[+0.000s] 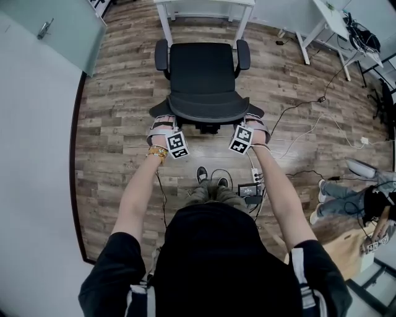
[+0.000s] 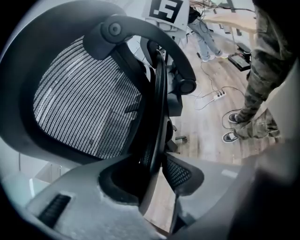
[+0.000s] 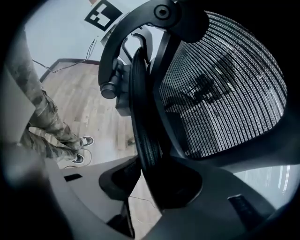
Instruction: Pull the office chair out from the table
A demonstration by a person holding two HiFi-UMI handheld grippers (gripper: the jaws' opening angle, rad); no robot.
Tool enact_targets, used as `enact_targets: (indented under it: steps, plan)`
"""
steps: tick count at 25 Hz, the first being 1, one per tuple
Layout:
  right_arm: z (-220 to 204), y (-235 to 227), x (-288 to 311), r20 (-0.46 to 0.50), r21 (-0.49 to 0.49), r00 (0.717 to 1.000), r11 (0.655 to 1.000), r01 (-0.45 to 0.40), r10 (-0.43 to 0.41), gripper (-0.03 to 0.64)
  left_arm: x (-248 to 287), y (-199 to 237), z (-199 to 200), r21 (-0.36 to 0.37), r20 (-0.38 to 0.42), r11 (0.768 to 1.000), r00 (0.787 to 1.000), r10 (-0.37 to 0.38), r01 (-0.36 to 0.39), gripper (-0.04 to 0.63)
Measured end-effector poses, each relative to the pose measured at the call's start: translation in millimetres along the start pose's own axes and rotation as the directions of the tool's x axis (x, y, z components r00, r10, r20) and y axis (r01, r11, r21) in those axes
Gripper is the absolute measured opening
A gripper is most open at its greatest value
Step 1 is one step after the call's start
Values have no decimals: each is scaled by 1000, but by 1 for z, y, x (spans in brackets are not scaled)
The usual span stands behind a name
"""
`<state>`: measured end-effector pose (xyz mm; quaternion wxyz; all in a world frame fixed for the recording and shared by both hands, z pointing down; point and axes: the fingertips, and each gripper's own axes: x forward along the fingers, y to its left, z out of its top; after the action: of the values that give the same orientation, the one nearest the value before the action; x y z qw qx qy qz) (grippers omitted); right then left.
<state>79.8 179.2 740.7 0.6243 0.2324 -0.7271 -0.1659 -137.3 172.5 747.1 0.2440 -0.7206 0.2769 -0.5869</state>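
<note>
The office chair (image 1: 201,68) stands on the wooden floor (image 1: 111,124) facing the white bench (image 1: 204,4). Its seat front is near the bench's legs and its backrest is turned toward the person. The left gripper (image 1: 161,124) and the right gripper (image 1: 255,124) sit at the two upper corners of that backrest, one on each side. In both gripper views the dark frame rim (image 2: 157,117) runs straight down between the jaws, which stand wide and pinch it, with the mesh panel (image 3: 225,93) stretched just beside the grip. The rim looks like the right place to hold: it is stiff moulded plastic that should carry a pull, while the mesh would probably give and offer the pads nothing firm. The armrests (image 1: 161,54) are farther from the person and harder to reach from behind. The chair is likely fairly heavy, but it should roll rather than drag, so a level, even pull from both sides ought to move it. An uneven pull would probably swivel the seat. The smooth rim could slip if the pull angles upward. A power strip (image 1: 255,176) and loose cables (image 1: 297,108) lie on the floor behind the chair and could snag the base. No container that bears on the task can be made out.
</note>
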Motion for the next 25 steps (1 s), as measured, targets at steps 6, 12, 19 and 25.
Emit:
enact_targets:
  steps: [6, 12, 19, 25]
  plan:
    - [-1, 7, -4, 9, -6, 1000, 1000, 4, -4, 123, -6, -7, 1, -10, -11, 1000, 1000, 10, -10, 168]
    - [-11, 18, -13, 20, -18, 1000, 1000, 5, -5, 123, -19, -22, 11, -28, -30, 1000, 1000, 10, -11, 167]
    - [-17, 41, -27, 30, -23, 1000, 1000, 8, -8, 124, -38, -46, 15, -22, -35, 1000, 999, 12, -13, 166]
    - [-17, 64, -43, 45, -35, 999, 999, 19, -17, 124, -55, -67, 14, -27, -45, 1000, 999, 0, -1, 167]
